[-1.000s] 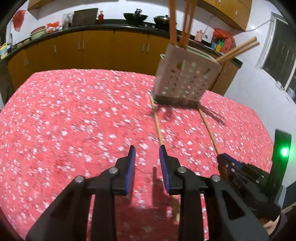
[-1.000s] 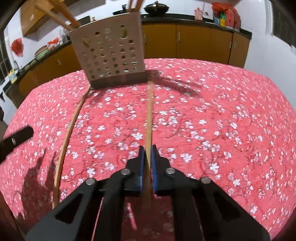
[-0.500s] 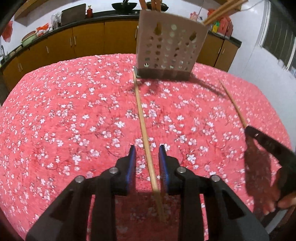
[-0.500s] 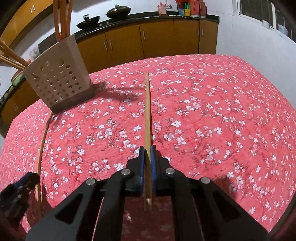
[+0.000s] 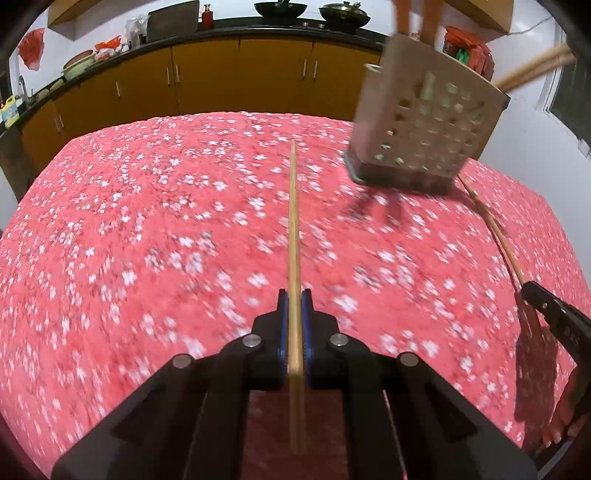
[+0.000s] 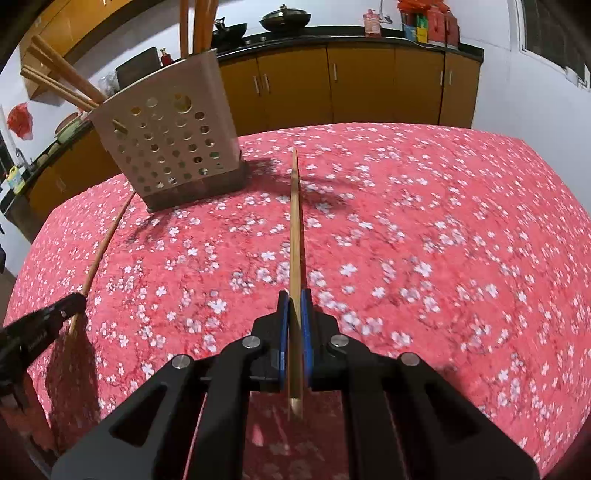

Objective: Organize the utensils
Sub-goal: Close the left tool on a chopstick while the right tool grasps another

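My left gripper [image 5: 294, 297] is shut on a long wooden chopstick [image 5: 293, 221] that points forward, left of the holder. My right gripper [image 6: 294, 297] is shut on a second wooden chopstick [image 6: 295, 221] that points toward the right side of the holder. The beige perforated utensil holder [image 5: 424, 125] stands on the red flowered tablecloth [image 5: 147, 240] with several wooden utensils sticking out; it also shows in the right wrist view [image 6: 170, 144]. Each gripper appears at the edge of the other's view with its chopstick.
Yellow kitchen cabinets [image 5: 207, 77] under a dark counter run behind the table, with pans [image 5: 280, 7] and jars on it. A white wall [image 6: 535, 92] is at the right. The table's edges fall away at both sides.
My left gripper has closed on the chopstick that lay between its open fingers and swung it left of the holder. My right gripper keeps its chopstick and has turned it toward the holder.
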